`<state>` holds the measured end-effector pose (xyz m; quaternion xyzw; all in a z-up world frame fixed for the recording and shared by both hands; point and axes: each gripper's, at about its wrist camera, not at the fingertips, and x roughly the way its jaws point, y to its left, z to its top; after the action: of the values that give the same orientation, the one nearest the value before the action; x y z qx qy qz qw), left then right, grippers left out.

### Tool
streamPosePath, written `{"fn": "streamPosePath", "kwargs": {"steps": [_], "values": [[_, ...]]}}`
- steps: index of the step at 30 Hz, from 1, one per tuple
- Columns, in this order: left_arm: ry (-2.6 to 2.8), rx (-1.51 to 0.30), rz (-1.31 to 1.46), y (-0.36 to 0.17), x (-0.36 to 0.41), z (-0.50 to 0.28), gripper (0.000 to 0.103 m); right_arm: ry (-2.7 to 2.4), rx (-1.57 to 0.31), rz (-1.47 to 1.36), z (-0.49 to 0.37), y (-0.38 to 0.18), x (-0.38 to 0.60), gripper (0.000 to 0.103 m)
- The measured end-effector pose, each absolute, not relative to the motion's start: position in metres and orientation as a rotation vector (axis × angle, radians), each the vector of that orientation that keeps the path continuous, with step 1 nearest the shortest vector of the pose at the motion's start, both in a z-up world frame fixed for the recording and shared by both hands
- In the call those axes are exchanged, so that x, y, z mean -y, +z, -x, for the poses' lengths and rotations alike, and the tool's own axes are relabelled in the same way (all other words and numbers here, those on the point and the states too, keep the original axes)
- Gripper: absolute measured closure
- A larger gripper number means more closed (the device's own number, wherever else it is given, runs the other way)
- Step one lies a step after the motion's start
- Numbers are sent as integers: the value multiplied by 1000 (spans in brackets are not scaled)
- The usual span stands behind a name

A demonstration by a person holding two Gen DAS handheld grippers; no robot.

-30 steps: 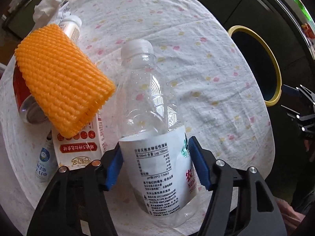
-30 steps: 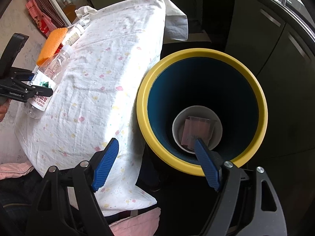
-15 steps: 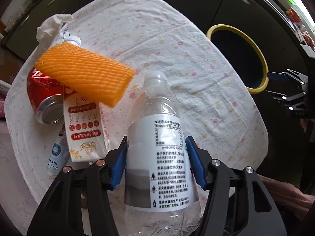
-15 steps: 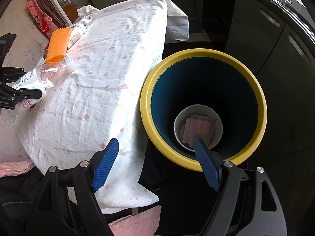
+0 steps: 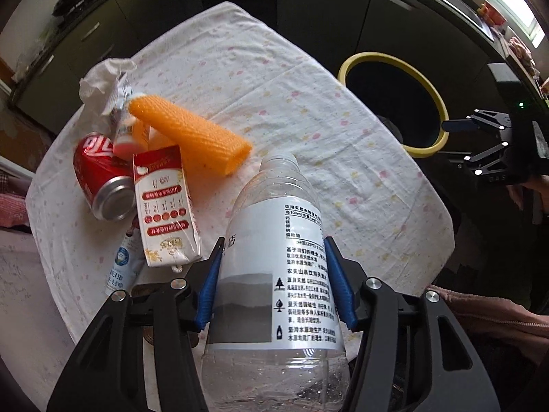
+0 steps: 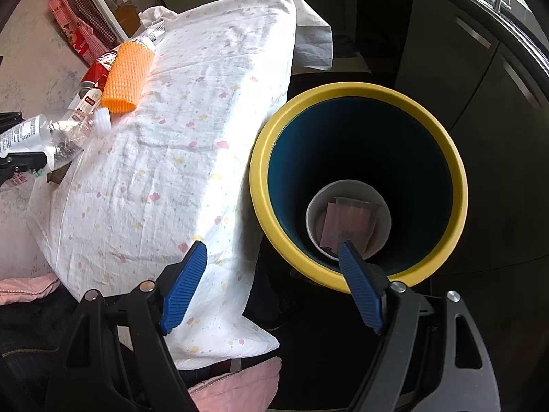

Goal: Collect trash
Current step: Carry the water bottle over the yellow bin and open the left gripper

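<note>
Clear bottle [image 5: 274, 274] in left claw [image 5: 274, 288], cap end toward the table [image 5: 308, 110].

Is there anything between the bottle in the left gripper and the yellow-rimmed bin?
Nothing visible. The left gripper holds the clear plastic bottle; only bare flowered tablecloth lies before the open yellow-rimmed bin. The other trash sits aside.

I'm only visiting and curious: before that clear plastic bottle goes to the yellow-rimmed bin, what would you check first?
1. Left gripper jaws clamp the clear plastic bottle: ok.
2. Bottle lifted off the flowered white tablecloth: ok.
3. Yellow-rimmed blue bin mouth unobstructed: ok.
4. Room inside the bin, only a white cup at the bottom: ok.
5. Right gripper empty, jaws open: ok.
6. Bottle cap tight: cannot tell.
</note>
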<state>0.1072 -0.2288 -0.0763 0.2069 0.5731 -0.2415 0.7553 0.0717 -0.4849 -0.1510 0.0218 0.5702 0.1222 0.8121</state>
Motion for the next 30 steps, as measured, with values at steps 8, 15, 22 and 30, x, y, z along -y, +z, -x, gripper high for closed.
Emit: {"fn": "streamPosePath", "kwargs": {"steps": [8, 15, 22, 30], "values": [[-602, -1188, -468, -59, 259, -110, 48, 235, -1193, -57, -66, -141, 498, 28], [-746, -1127, -505, -45, 322, -112, 48, 164, -1156, -85, -46, -126, 529, 28], [-879, -1105, -572, -58, 409, -120, 48, 105, -1154, -127, -28, -130, 560, 28], [-942, -1148, -580, -96, 485, -148, 48, 74, -1172, -177, -23, -144, 584, 28]]}}
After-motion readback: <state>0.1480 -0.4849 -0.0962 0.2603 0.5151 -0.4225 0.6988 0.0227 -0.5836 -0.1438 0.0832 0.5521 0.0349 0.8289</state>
